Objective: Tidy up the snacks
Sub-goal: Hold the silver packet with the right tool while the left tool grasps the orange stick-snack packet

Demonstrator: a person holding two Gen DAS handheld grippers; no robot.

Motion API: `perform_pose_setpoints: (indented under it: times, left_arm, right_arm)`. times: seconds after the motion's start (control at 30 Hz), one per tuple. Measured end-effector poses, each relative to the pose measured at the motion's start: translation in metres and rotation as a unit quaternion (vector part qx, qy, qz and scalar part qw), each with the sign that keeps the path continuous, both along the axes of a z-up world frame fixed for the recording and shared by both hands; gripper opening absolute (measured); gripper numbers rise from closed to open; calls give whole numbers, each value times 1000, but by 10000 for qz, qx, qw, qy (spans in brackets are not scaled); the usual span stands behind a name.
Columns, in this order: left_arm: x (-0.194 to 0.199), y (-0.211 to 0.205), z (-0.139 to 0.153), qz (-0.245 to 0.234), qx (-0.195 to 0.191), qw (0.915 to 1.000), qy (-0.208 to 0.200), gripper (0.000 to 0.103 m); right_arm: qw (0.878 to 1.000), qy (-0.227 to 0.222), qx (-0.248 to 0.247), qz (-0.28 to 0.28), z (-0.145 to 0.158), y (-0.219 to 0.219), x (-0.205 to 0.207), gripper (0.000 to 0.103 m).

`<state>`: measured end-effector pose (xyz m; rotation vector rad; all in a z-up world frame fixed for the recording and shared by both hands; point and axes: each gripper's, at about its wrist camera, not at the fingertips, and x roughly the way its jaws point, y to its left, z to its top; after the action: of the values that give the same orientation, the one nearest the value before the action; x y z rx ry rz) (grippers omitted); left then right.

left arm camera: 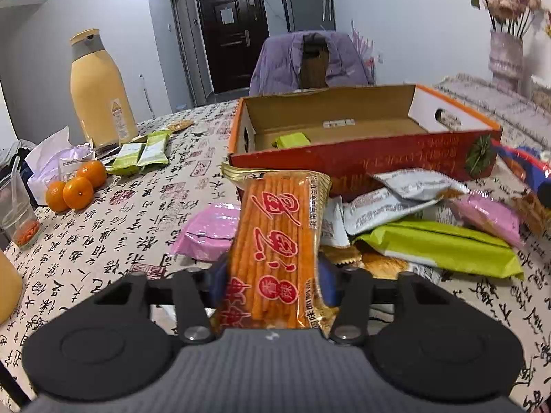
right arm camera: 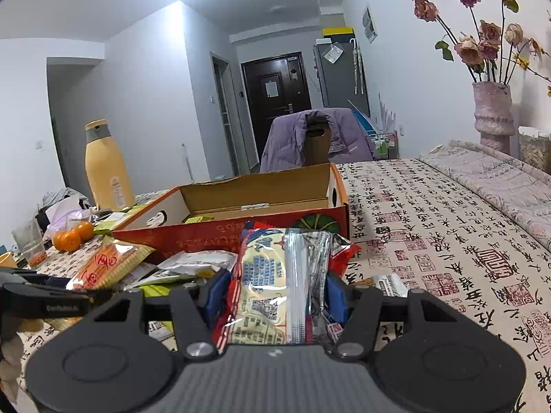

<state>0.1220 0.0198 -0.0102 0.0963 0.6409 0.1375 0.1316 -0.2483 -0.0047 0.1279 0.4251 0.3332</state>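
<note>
My left gripper [left arm camera: 273, 284] is shut on an orange packet of snack sticks [left arm camera: 279, 237] with red characters, held above the table in front of the open red cardboard box [left arm camera: 344, 163]. A small green packet [left arm camera: 291, 140] lies inside the box. My right gripper [right arm camera: 273, 294] is shut on a cream, red and blue snack bag [right arm camera: 275, 282], held in front of the same box [right arm camera: 241, 230]. The left gripper and its orange packet [right arm camera: 106, 265] show at the left of the right wrist view. Loose packets lie before the box: pink [left arm camera: 206, 230], silver [left arm camera: 389, 206], green [left arm camera: 444, 246].
A yellow thermos [left arm camera: 100, 93] stands at the back left, with green packets [left arm camera: 143, 153], three oranges [left arm camera: 77, 187], a tissue bag and a glass [left arm camera: 17, 210] nearby. A vase of dried roses [right arm camera: 492, 113] stands at the back right. A chair with a purple jacket [left arm camera: 310, 62] is behind the table.
</note>
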Motion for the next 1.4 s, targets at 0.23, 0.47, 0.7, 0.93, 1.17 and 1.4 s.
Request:
perform_pose_setpoints:
  times: [0.23,0.47,0.7,0.93,1.17,1.4]
  left_arm:
    - [-16,5,17,-71,-143,9990,-414,42]
    - [-18,1,36,-173,-288,9969,-705,42]
    - [-11,0,52,-338,-616,9940,-840,42]
    - [-1,17,49,-279,-1192,9906,-603,42]
    - [9,41,34,34,-1479,9887,-253,43]
    - [11,39,19,129,-1031,9945,-109,47]
  right_arm:
    - [10000,-34,-31,47,2,3,-1,58]
    - [9999,-135,-66,69,8,6,1,58]
    - [9996,-262,-61,74,18,10,9,58]
    - [9997,-211,-37,117,15,13,14,58]
    - [9998,-152,-13,118,12,12,12,58]
    - [9999,-93,19,112,8,11,13,58]
